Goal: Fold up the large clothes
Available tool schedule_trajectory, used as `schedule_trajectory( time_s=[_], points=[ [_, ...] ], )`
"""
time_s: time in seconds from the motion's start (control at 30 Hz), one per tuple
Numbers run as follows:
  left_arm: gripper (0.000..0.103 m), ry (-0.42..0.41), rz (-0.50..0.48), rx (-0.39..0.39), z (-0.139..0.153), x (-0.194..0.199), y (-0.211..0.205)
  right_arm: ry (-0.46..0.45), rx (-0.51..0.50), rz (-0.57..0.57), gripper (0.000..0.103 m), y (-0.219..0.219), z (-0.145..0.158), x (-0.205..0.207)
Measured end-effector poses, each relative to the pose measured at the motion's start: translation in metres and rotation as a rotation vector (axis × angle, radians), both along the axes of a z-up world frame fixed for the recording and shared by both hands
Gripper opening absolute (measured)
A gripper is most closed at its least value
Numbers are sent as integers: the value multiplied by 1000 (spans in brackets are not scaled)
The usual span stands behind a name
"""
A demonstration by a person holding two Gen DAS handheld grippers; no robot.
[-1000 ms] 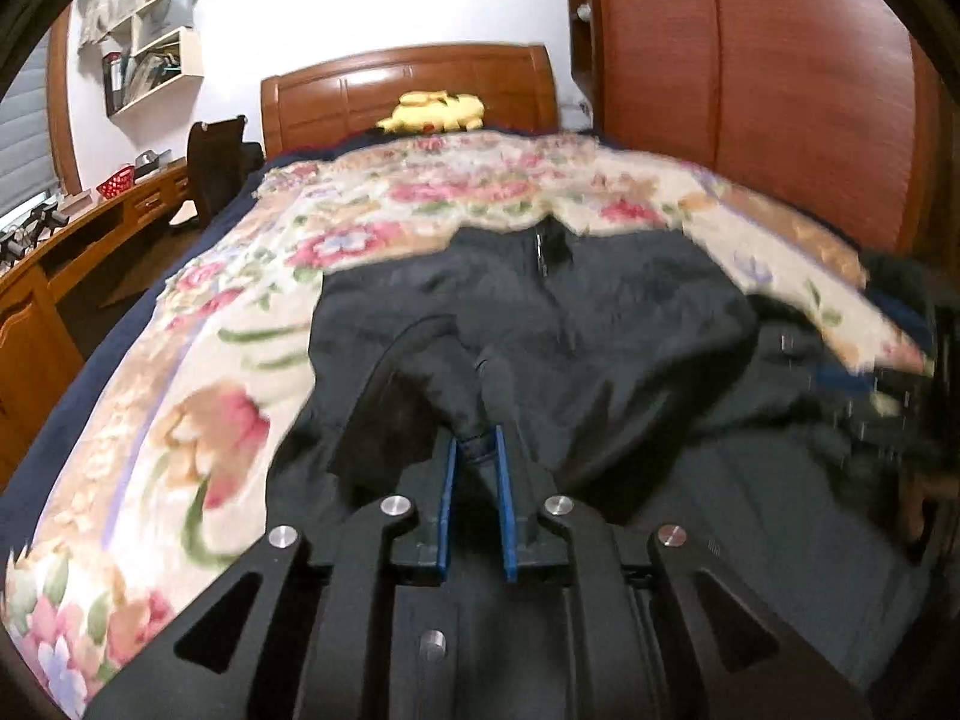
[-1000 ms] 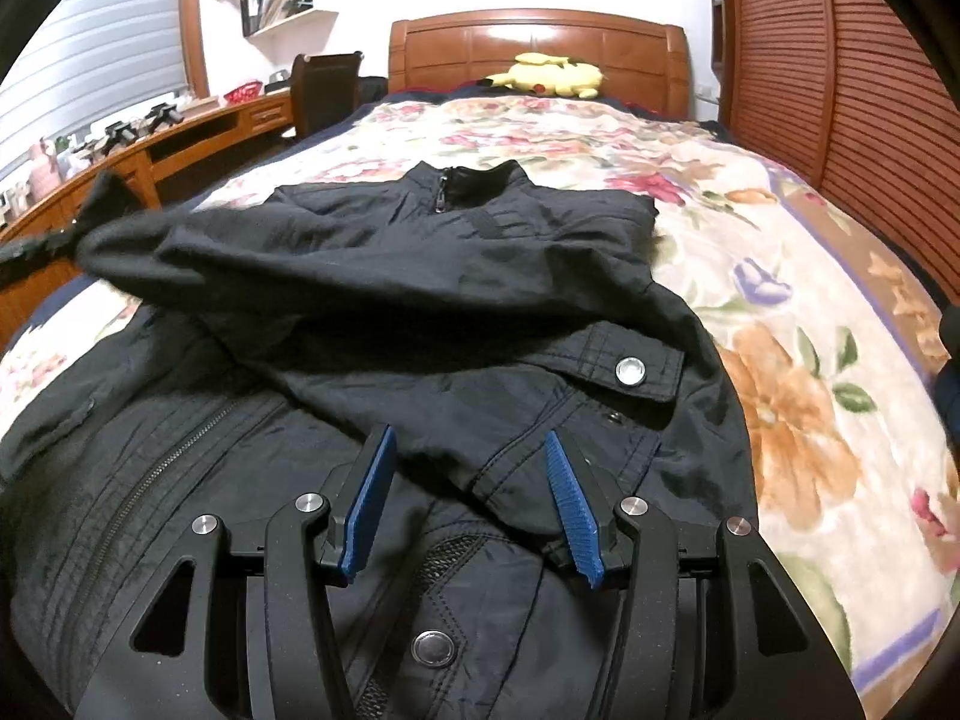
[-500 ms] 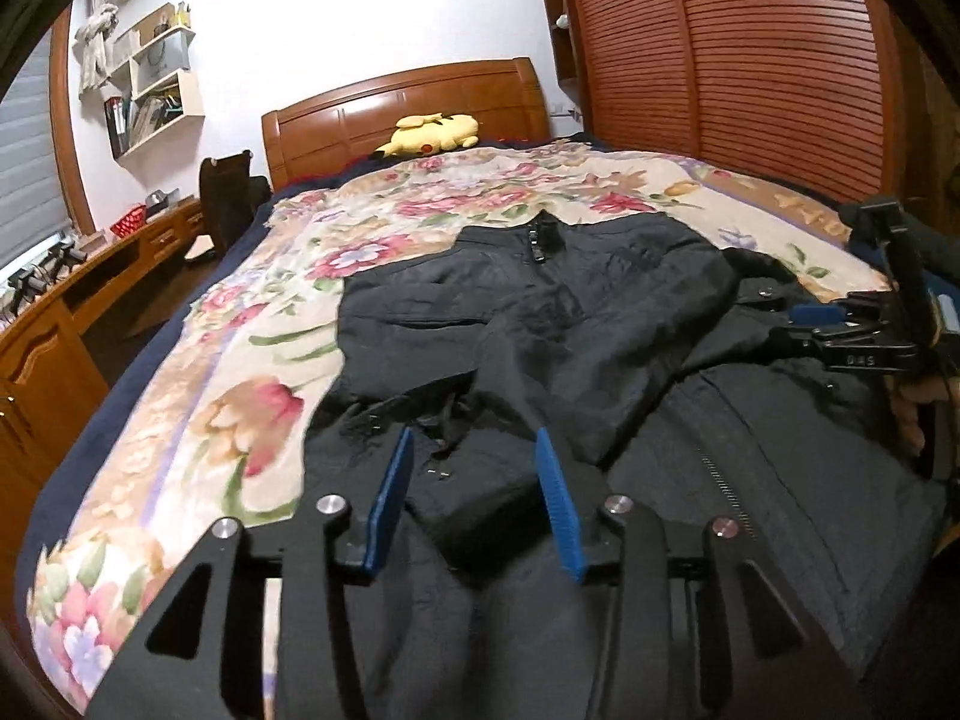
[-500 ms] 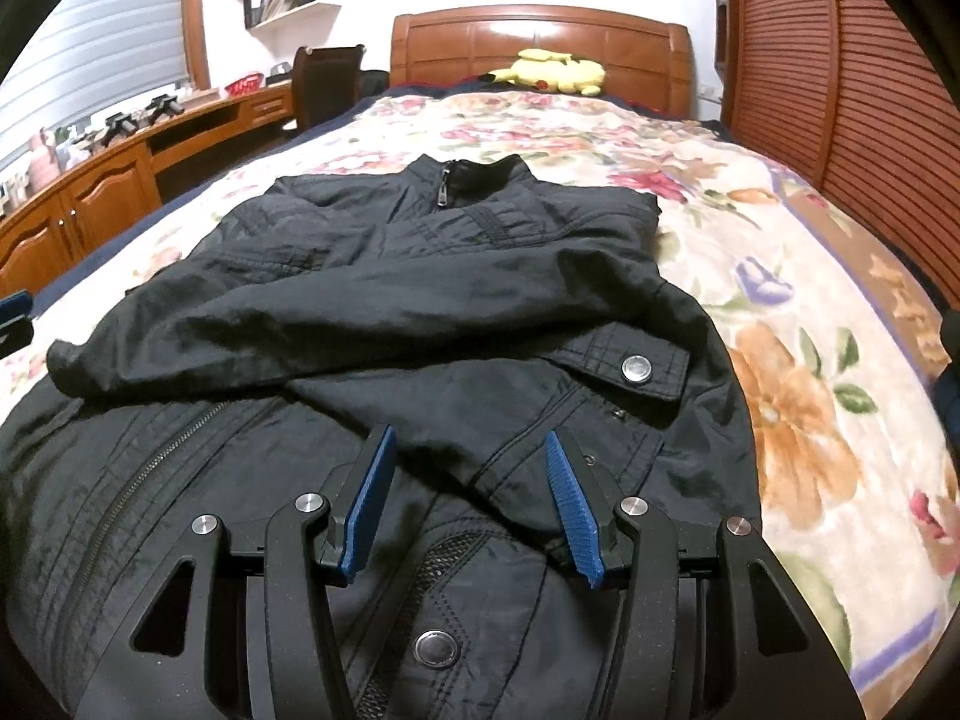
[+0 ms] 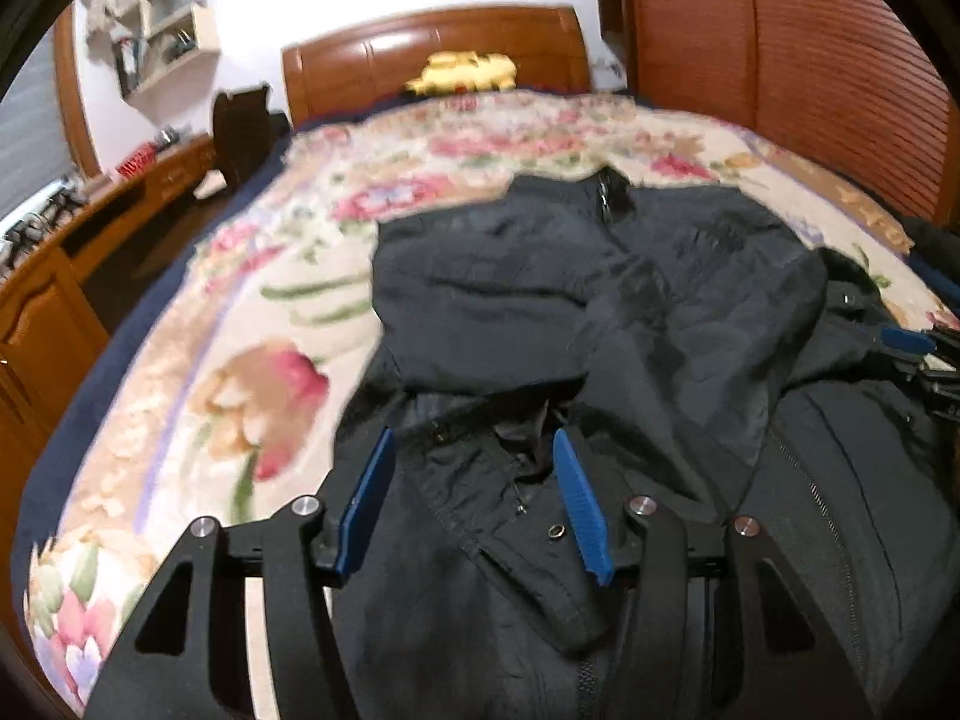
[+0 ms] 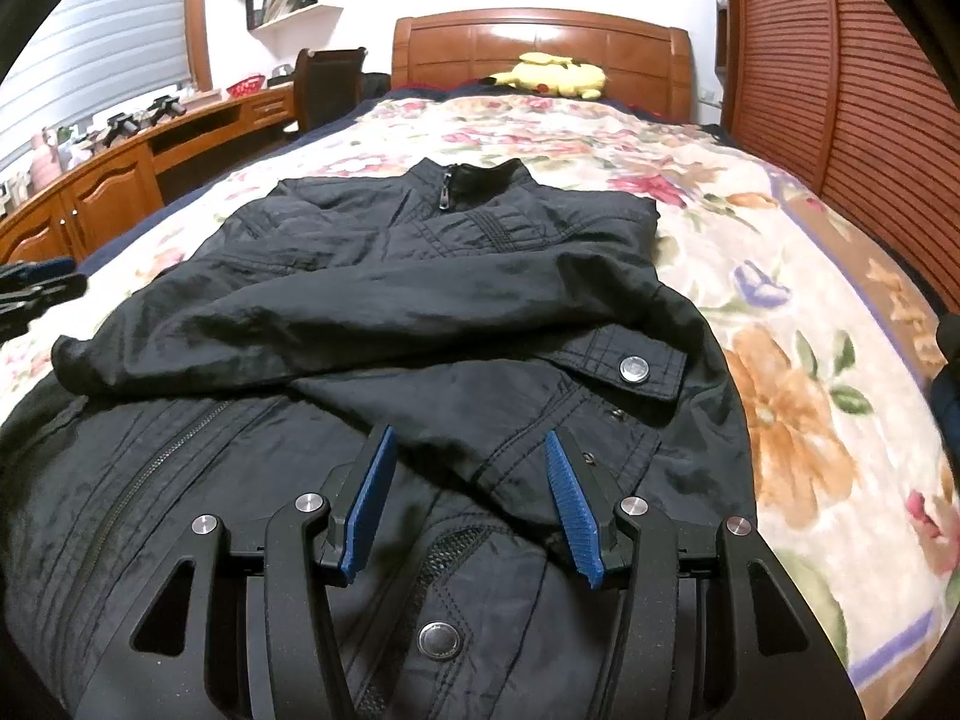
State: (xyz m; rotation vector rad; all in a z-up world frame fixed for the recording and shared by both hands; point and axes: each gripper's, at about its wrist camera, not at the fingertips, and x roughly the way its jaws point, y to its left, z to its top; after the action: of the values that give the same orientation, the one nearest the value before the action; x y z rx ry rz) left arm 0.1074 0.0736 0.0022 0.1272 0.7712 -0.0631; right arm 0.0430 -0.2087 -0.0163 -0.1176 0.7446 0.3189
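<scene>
Floral bedspread (image 5: 252, 312) lies bare left of the black jacket (image 5: 540, 300); the left gripper (image 5: 474, 498), fingers spread and empty, hovers over a blurred, seemingly folded-in sleeve.

From the right gripper (image 6: 468, 498), equally open: both sleeves crossed, body unfolded, open bed (image 6: 810, 360) rightward.

We hold our left gripper (image 5: 471, 501) and right gripper (image 6: 468, 495) low and level, both with jaws spread wide, gripping nothing.
</scene>
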Motion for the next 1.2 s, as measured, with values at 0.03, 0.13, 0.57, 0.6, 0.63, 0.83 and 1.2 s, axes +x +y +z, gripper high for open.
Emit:
schedule_trajectory(
  time_s=[0.03, 0.13, 0.57, 0.6, 0.63, 0.83, 1.2],
  points=[
    [54, 21, -6, 3, -5, 2, -2, 1, 0, 0, 53, 0, 0, 0],
    [54, 102, -13, 6, -23, 5, -8, 7, -4, 3, 53, 2, 0, -1],
    [17, 183, -90, -65, -41, -9, -20, 10, -10, 10, 53, 3, -1, -3],
    [11, 187, -102, -66, -41, -10, -23, 9, -9, 10, 53, 3, -1, -3],
    [2, 188, -113, -63, -41, -12, -25, 10, -7, 10, 53, 3, -1, -3],
    [0, 117, -132, -26, -27, -22, -27, 11, -9, 12, 53, 3, -2, -2],
    [0, -3, -28, -86, 15, -20, 21, 13, -9, 11, 53, 4, -2, -3]
  ],
)
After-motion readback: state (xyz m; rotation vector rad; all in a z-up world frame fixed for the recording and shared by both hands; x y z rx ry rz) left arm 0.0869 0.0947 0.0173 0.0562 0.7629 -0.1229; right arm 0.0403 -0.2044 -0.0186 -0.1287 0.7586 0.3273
